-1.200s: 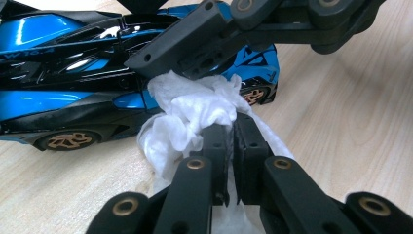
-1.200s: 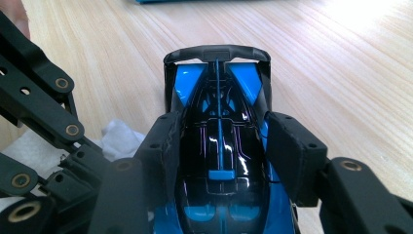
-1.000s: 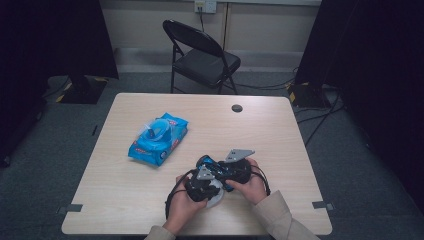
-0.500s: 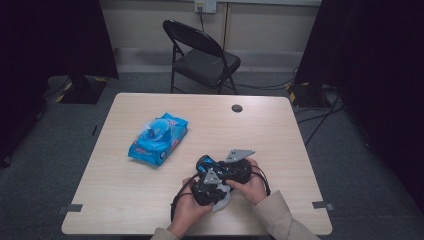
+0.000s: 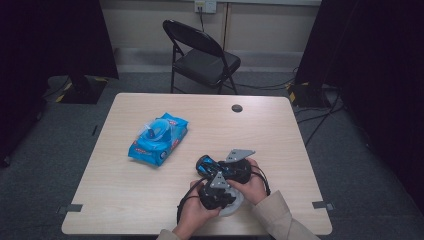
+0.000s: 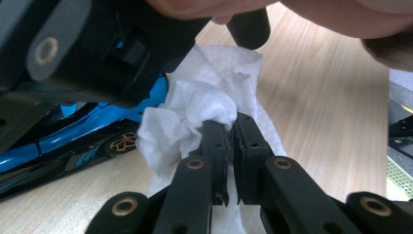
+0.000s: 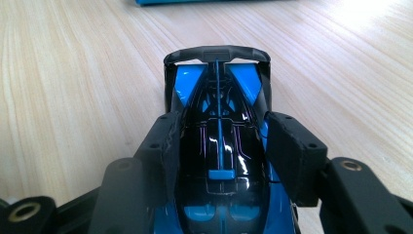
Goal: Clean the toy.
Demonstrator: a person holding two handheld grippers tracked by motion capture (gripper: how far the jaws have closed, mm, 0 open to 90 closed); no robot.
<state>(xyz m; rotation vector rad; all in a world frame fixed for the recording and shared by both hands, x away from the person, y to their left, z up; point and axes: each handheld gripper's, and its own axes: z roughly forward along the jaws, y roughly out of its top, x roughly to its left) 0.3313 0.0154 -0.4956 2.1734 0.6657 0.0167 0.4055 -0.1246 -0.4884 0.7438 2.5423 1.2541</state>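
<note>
High view: left gripper [image 5: 216, 192], pinching wipe [image 6: 195, 112], has edged rightward along toy car [image 7: 219, 146] clamped by right gripper [image 7: 221, 146]; wiping underway.

Both grippers work close together at the near edge of the table [image 5: 150, 210], about six o'clock, the right gripper [image 5: 212, 165] clamped on a blue toy car [image 7: 219, 146] and the left gripper [image 5: 225, 197] pinching a white wipe [image 6: 195, 107] just beside it, leaving almost no passage between them. The blue wipes pack [image 5: 157, 140] lies at ten o'clock from the hands, well apart. A small dark disc [image 5: 237, 108] sits at twelve o'clock near the far edge; bare tabletop lies open from one to four o'clock and at eight o'clock.
</note>
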